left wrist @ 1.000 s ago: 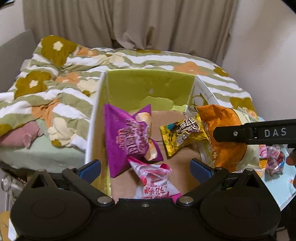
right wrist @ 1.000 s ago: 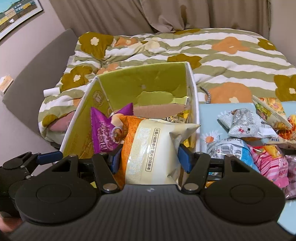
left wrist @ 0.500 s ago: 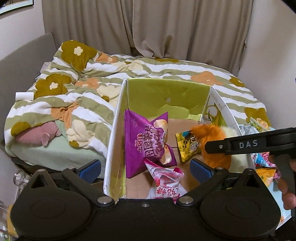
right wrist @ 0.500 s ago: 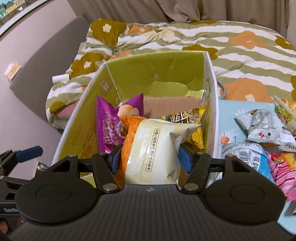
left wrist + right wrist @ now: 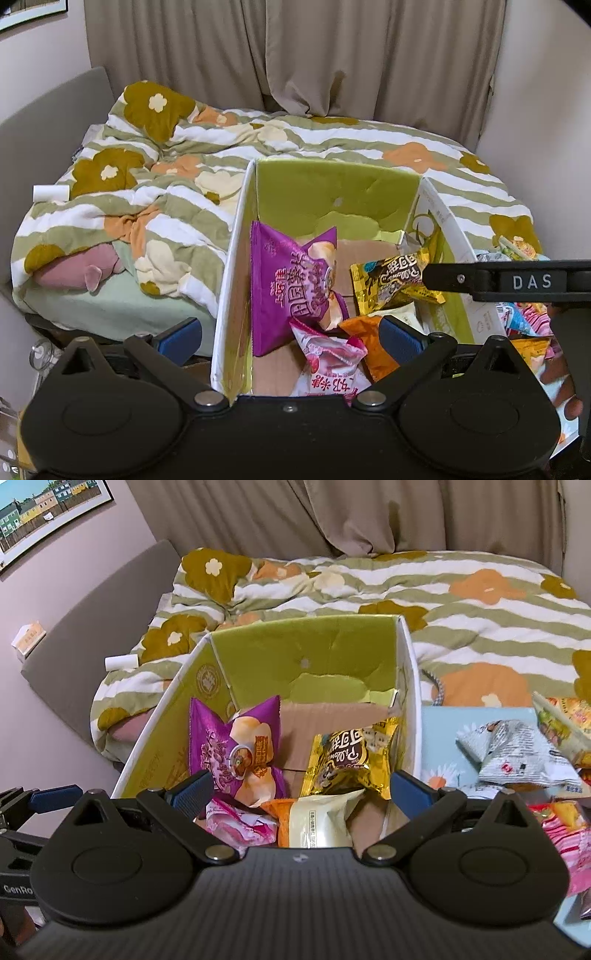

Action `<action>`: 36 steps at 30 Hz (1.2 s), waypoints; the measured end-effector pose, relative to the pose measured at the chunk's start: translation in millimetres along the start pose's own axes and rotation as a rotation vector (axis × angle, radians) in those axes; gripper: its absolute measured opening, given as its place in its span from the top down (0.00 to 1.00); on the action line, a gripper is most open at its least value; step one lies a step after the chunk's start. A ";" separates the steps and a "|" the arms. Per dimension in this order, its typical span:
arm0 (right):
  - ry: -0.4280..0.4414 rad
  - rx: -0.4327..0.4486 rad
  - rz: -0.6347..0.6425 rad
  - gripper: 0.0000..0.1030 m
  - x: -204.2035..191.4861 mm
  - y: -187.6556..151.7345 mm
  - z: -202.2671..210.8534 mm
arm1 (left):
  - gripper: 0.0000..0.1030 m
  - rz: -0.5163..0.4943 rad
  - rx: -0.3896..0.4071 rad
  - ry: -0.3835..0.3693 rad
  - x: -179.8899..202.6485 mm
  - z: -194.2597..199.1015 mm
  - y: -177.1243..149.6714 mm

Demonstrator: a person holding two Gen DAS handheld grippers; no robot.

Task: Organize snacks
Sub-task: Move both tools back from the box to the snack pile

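1. Box (image 5: 406, 672): big cardboard carton with green inner walls, centre of both frames, sitting at the bed edge. Its white right wall sits just beside the right gripper's right finger in the right wrist view. Risk: a sideways pull toward the pile clips that wall and shoves or tips the box.
2. Loose pile on the tabletop (image 5: 436, 716): grey-white packet (image 5: 517, 753) and pink packets (image 5: 565, 830) at right of the right wrist frame, overlapping each other. Risk: a grab there takes two packets, or only a film corner that slips.
3. Purple bag (image 5: 291, 284): stands tilted against the left wall, centre of the left wrist frame. Risk: the next drop knocks it flat and eats floor space.
4. Orange-and-cream bag (image 5: 314, 823): lies loose in the box, bottom centre of the right wrist frame, between the fingers but not pinched. Risk: a low exit drags it back out.
5. Yellow packet (image 5: 351, 764): leans near the right wall, above the orange one.
6. Pink-white packet (image 5: 328, 365): lower centre of the left wrist frame, at the near edge of the box. It may catch on the finger beside it.
7. Right gripper (image 5: 301, 790): jaws wide, holding nothing.
8. Left gripper (image 5: 291, 336): jaws wide, empty, straddling the box's left wall. Lowering it hits the wall.
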State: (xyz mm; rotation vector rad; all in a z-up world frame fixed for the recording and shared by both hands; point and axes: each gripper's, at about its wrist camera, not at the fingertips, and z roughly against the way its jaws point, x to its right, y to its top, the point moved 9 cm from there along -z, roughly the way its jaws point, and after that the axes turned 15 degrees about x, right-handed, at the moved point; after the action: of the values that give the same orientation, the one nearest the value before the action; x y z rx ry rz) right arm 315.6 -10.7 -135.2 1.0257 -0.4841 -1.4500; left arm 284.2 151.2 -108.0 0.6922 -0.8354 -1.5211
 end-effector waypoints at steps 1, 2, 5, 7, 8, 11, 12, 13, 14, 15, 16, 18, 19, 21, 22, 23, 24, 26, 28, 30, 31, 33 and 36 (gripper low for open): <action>0.007 -0.001 -0.003 0.00 -0.6 1.2 3.0 | 0.00 -0.001 0.004 -0.003 0.7 1.6 2.2; 0.008 0.002 -0.005 0.00 -1.0 2.8 6.0 | 0.00 0.000 0.010 -0.007 1.4 4.1 4.7; -0.004 0.013 -0.005 0.00 -0.6 8.4 16.3 | 0.00 -0.002 0.026 -0.024 5.1 10.7 13.5; -0.010 0.026 -0.018 0.00 0.0 12.6 26.9 | 0.00 -0.015 0.035 -0.035 9.1 14.8 18.5; -0.013 0.032 -0.024 0.00 0.6 14.4 32.3 | 0.00 -0.022 0.040 -0.043 12.3 16.9 21.2; -0.039 0.056 -0.040 0.00 5.7 20.0 50.9 | 0.00 -0.036 0.055 -0.079 23.5 22.1 28.0; -0.049 0.063 -0.045 0.00 8.0 21.3 57.8 | 0.00 -0.039 0.064 -0.098 28.7 24.5 30.4; -0.063 0.073 -0.051 0.00 10.9 22.6 65.4 | 0.00 -0.043 0.071 -0.118 33.5 26.6 31.8; -0.079 0.084 -0.056 0.00 14.4 23.8 72.2 | 0.00 -0.050 0.079 -0.142 40.6 28.8 33.7; -0.096 0.095 -0.061 0.00 18.8 24.9 79.5 | 0.00 -0.057 0.084 -0.162 46.8 30.4 35.0; -0.113 0.104 -0.065 0.00 23.8 26.0 87.4 | 0.00 -0.064 0.090 -0.180 52.7 32.0 35.6; -0.145 0.123 -0.068 0.00 35.3 27.8 101.9 | 0.00 -0.077 0.102 -0.214 67.3 35.1 36.8; -0.162 0.132 -0.071 0.00 43.2 28.9 110.1 | 0.00 -0.080 0.105 -0.224 73.4 36.4 36.9; -0.186 0.150 -0.078 0.00 57.8 30.7 125.0 | 0.00 -0.083 0.106 -0.243 88.1 38.8 36.0; -0.196 0.158 -0.081 0.00 64.8 30.8 131.5 | 0.00 -0.082 0.106 -0.249 94.5 40.5 35.1; -0.206 0.166 -0.083 0.00 73.6 31.4 138.0 | 0.00 -0.082 0.106 -0.257 103.3 42.6 33.8; -0.214 0.171 -0.083 0.00 82.2 31.3 144.5 | 0.00 -0.083 0.105 -0.262 110.3 44.1 32.8; -0.233 0.182 -0.079 0.00 100.5 30.5 156.2 | 0.00 -0.086 0.109 -0.266 127.3 47.7 29.8; -0.246 0.186 -0.073 0.00 118.8 28.5 165.2 | 0.00 -0.083 0.110 -0.259 143.3 49.3 26.7; -0.251 0.176 -0.068 0.00 136.6 25.8 171.3 | 0.00 -0.070 0.098 -0.252 161.6 49.8 21.1; -0.251 0.173 -0.062 0.00 147.2 25.0 174.5 | 0.00 -0.065 0.096 -0.252 170.8 50.2 18.1; -0.257 0.170 -0.050 0.00 166.5 22.8 180.2 | 0.00 -0.062 0.086 -0.238 189.5 48.1 10.9; -0.259 0.150 -0.036 0.00 197.1 16.6 184.2 | 0.00 -0.044 0.073 -0.221 215.8 45.5 2.8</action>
State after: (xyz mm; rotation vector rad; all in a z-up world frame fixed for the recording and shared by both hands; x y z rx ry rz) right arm 201.0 -250.5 -85.9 0.9717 -0.7746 -1.6069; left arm 223.6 -57.8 -71.9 0.6060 -1.0518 -1.6331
